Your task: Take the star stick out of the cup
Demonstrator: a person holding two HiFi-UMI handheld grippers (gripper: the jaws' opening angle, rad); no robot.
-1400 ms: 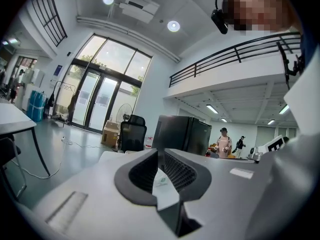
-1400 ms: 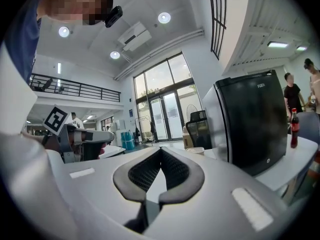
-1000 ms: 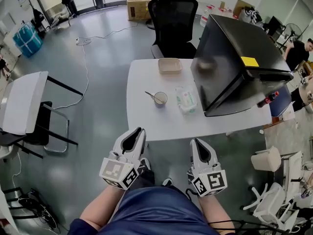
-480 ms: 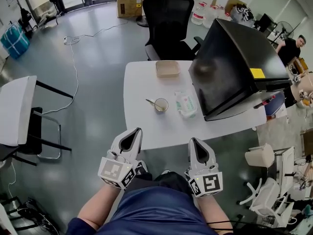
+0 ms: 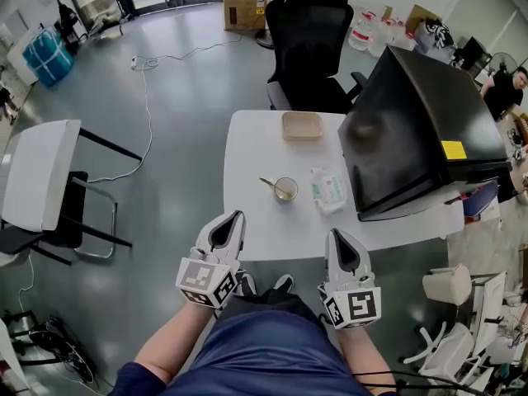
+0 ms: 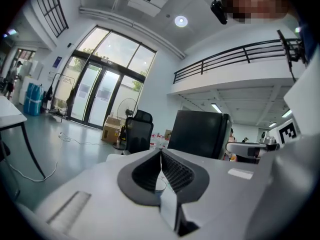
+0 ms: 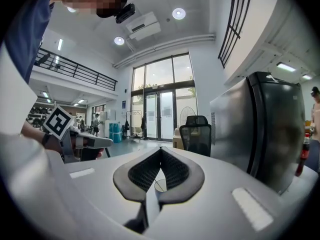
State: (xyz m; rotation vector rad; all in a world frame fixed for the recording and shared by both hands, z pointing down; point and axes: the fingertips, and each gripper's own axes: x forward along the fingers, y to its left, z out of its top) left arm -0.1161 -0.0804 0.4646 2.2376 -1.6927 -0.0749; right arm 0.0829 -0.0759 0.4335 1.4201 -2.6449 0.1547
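A small cup (image 5: 286, 189) stands on the white table (image 5: 247, 221), with a thin stick (image 5: 269, 182) leaning out of it to the left; the stick's star end is too small to make out. My left gripper (image 5: 236, 216) hovers at the table's near edge, shut and empty. My right gripper (image 5: 335, 235) is beside it over the same edge, also shut and empty. Both are well short of the cup. The cup (image 6: 159, 184) peeks through below the left gripper (image 6: 161, 150) tips. In the right gripper view the cup (image 7: 161, 185) sits below the closed right gripper (image 7: 161, 148).
A tan shallow box (image 5: 302, 124) lies at the table's far side. A wipes packet (image 5: 328, 189) is right of the cup. A big black cabinet (image 5: 421, 130) fills the table's right end. A black office chair (image 5: 309, 40) stands behind, a grey desk (image 5: 37, 172) to the left.
The head view has shifted, so the table sits a little further right and lower in the picture. Both grippers stay shut near the table's front edge.
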